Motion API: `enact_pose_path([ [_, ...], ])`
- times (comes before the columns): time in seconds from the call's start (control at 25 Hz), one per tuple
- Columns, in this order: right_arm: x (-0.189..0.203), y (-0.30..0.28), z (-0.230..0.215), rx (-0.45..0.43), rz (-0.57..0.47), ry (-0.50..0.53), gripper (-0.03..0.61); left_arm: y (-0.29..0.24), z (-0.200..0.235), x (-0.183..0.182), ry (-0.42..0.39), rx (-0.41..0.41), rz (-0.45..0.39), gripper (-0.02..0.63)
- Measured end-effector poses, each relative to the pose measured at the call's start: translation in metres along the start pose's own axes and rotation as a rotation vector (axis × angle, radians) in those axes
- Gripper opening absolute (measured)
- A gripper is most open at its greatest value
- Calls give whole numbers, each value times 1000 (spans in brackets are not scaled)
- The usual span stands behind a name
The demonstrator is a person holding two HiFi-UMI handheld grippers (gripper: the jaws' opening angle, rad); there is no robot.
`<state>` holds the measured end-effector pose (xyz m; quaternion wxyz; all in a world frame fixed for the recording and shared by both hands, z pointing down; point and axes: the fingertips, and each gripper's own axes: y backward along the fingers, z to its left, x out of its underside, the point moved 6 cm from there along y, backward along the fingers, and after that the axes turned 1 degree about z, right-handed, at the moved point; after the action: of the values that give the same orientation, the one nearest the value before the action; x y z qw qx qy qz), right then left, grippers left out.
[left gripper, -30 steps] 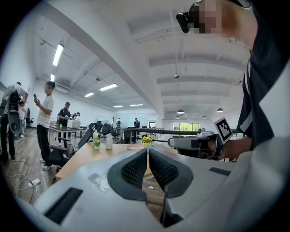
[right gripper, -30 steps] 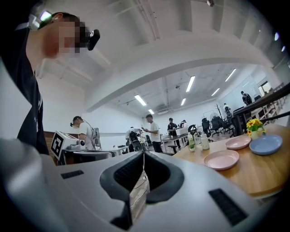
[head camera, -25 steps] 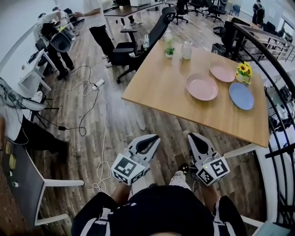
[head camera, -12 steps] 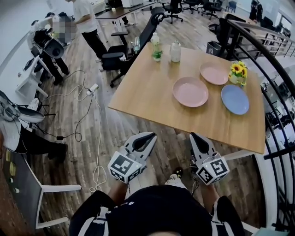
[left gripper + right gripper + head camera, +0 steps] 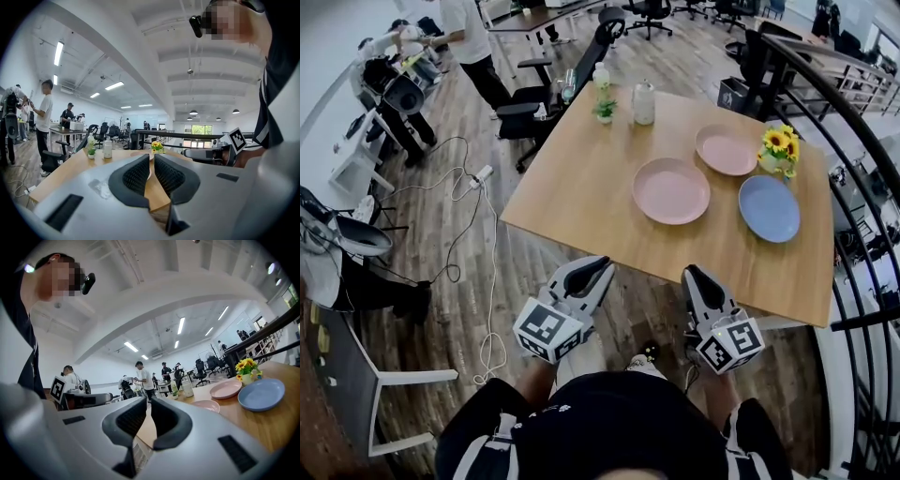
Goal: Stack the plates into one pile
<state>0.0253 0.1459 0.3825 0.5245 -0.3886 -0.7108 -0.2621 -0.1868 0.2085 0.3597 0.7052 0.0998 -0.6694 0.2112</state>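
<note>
While the near pink plate (image 5: 670,190), far pink plate (image 5: 727,149) and blue plate (image 5: 769,208) still lay apart on the table (image 5: 572,178), its edge had drawn closer. I kept the left gripper (image 5: 598,269) and right gripper (image 5: 694,276) short of it, jaws closed on nothing. I judged stacking not begun.

free: near-left half of table (image 5: 572,197) | obstacles: flower vase (image 5: 776,150) beside blue plate (image 5: 769,208); bottles (image 5: 643,103) at far edge
</note>
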Motion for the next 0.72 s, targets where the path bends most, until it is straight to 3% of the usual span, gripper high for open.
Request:
enact_pose_path([
  [0.48,-10,12,-60,17,11,-8,35,-54,-14,-2,1,-3,16,25],
  [0.72,-7,5,-79,46,27,-16,43,-62,1,5,24,-20,48,25],
])
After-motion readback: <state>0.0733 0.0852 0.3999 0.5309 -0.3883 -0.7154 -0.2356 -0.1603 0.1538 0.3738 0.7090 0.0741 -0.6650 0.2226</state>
